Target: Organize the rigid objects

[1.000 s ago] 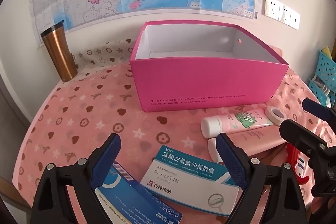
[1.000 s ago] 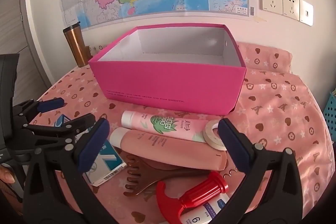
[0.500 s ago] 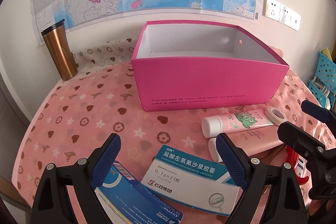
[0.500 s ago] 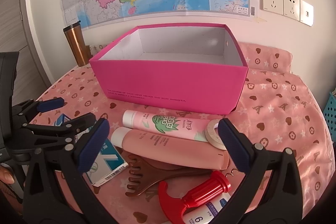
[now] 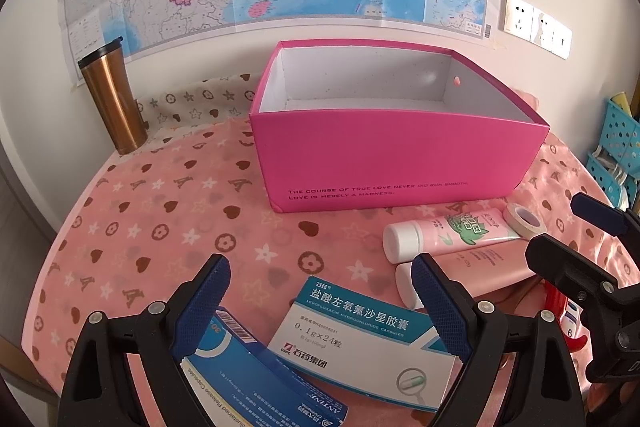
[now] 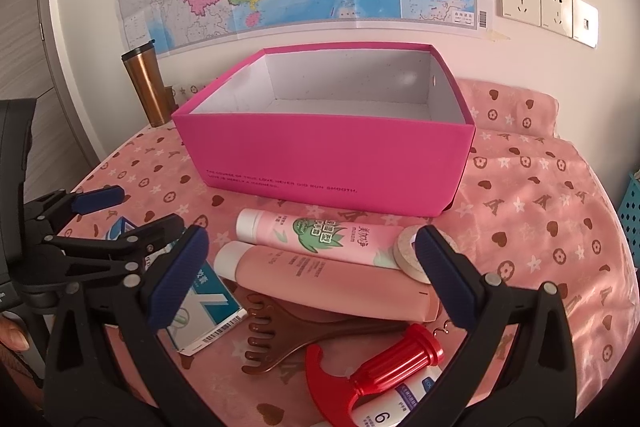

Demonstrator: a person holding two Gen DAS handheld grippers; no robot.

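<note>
An open, empty pink box (image 5: 400, 163) (image 6: 328, 163) stands at the middle of the round table. In front of it lie a pink tube with a green leaf print (image 6: 320, 233), a salmon tube (image 6: 332, 279), a tape roll (image 6: 408, 251), a brown comb-like scraper (image 6: 288, 331) and a red-handled tool (image 6: 384, 363). My left gripper (image 5: 320, 291) hovers open over a white-teal medicine box (image 5: 360, 343) and a blue medicine box (image 5: 256, 375). My right gripper (image 6: 310, 239) is open above the tubes, holding nothing.
A copper tumbler (image 5: 112, 99) stands at the back left by the wall with the map. A blue basket (image 5: 616, 147) sits off the table's right side. The pink patterned cloth (image 5: 160, 219) is bare left of the box. A white labelled bottle (image 6: 384, 415) lies under the red tool.
Both views have drifted only slightly. The objects lie where they were and both grippers stay open.
</note>
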